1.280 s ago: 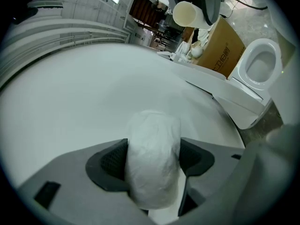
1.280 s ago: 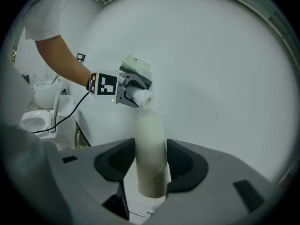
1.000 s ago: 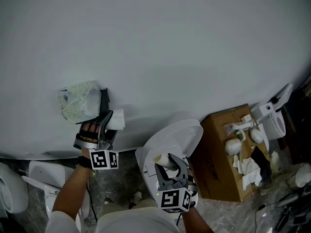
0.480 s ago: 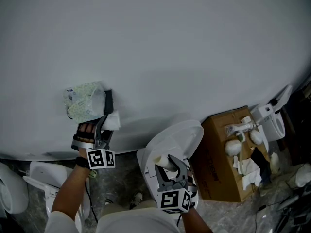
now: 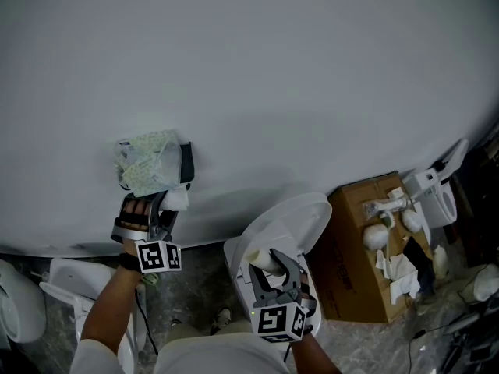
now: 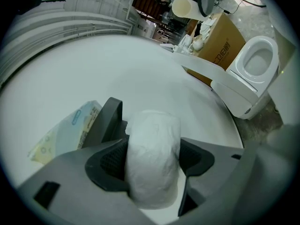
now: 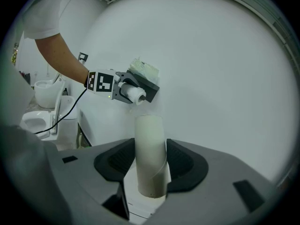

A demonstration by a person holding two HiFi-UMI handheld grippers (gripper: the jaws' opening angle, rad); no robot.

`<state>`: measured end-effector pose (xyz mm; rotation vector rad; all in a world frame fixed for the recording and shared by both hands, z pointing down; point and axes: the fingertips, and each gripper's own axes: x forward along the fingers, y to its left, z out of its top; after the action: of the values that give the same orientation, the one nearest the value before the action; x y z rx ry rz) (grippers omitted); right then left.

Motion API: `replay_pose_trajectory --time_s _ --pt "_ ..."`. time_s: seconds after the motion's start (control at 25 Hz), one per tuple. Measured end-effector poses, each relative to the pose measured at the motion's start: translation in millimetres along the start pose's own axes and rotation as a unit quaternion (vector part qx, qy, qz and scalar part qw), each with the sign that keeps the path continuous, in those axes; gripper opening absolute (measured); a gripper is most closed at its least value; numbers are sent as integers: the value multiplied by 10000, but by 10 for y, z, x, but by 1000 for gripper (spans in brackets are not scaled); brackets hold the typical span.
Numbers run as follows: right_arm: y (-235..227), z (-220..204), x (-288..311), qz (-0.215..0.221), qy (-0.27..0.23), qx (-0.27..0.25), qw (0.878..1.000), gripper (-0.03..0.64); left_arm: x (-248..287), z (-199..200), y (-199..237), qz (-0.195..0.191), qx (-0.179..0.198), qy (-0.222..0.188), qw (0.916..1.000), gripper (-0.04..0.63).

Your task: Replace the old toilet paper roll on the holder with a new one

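Note:
A white toilet paper roll [image 5: 177, 199] sits between the jaws of my left gripper [image 5: 167, 207], which is shut on it. The roll [image 6: 152, 158] hangs just below and in front of the dark wall holder [image 5: 185, 164]; contact cannot be told. A green-printed tissue pack [image 5: 146, 162] lies on the holder [image 6: 107, 121]. My right gripper [image 5: 274, 265] is shut on a bare cardboard tube [image 7: 151, 156], held upright over the toilet [image 5: 284, 220]. The right gripper view shows the left gripper [image 7: 126, 93] at the holder [image 7: 149, 87].
A curved white wall [image 5: 273, 76] fills the upper part of the view. To the right, an open cardboard box [image 5: 362, 240] holds white fittings. More white toilets stand at the lower left [image 5: 15, 306] and far right [image 5: 440, 189]. A cable [image 7: 61, 118] trails from the left hand.
The left gripper with the roll has drawn back a little from the holder, toward the lower left of the head view. The right gripper and its tube stay about where they were.

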<state>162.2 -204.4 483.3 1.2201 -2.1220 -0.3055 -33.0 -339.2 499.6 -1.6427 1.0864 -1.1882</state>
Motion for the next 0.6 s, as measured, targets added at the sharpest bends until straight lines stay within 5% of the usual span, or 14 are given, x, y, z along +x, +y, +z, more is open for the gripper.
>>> replay_pose_trajectory --time_s 0.6 --pt "204 337 -73 -202 -1 49 9998 206 -159 -264 16 -208 -5 -20 9998 314"
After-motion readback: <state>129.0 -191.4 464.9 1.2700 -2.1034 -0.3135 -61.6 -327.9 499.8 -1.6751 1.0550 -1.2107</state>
